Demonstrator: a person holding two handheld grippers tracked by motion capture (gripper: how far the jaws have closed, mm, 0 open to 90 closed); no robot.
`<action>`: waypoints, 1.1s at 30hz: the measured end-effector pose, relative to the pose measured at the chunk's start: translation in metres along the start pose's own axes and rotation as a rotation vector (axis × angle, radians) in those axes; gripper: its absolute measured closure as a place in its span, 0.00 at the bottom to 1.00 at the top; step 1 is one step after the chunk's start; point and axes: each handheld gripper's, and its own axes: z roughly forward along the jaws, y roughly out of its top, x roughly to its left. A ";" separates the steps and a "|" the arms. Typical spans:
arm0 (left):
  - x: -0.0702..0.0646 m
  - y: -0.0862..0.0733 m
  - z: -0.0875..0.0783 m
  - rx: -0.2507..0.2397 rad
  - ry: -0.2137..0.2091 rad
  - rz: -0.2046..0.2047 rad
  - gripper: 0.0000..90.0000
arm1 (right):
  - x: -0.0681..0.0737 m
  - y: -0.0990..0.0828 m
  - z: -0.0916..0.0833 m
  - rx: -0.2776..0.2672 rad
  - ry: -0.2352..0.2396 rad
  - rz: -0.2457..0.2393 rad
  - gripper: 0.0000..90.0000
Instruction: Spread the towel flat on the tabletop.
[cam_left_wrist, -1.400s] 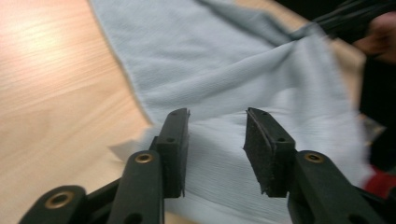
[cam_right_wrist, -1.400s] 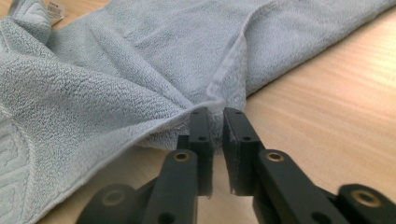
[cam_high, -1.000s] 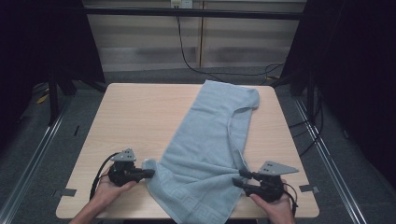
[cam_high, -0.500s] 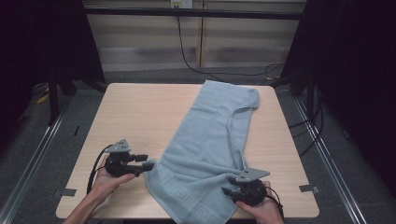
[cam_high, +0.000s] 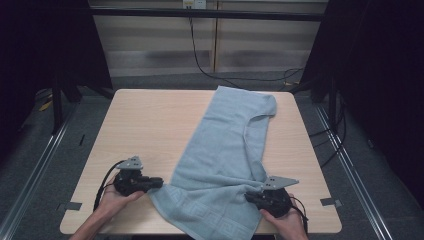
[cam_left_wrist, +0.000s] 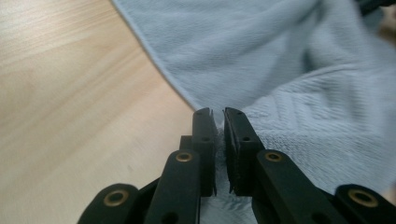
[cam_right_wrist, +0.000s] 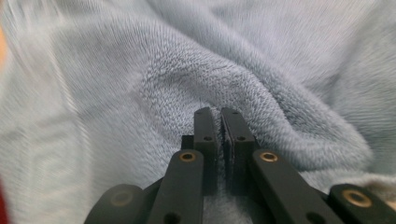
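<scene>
Both claws (cam_left_wrist: 219, 114) clamped on towel (cam_high: 225, 150)

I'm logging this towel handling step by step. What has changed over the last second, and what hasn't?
The right gripper slid toward the person and the table's near edge, dragging the towel's right side with it. The left gripper edged slightly away from the person at the near-left corner. Both stay shut on the towel; its far end stays draped over the table's far edge.

Bare table (cam_high: 150, 130) left of the towel (cam_high: 225, 150), unobstructed
</scene>
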 end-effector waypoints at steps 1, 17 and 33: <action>0.000 0.000 0.000 0.000 0.000 0.000 0.94 | 0.000 0.000 0.000 0.000 0.000 0.000 0.96; -0.034 0.003 -0.024 -0.078 -0.067 0.031 0.67 | 0.026 -0.010 -0.047 -0.068 0.049 -0.034 0.76; 0.014 0.050 0.103 0.083 0.062 0.093 0.75 | -0.067 0.046 0.013 -0.040 -0.181 0.083 0.53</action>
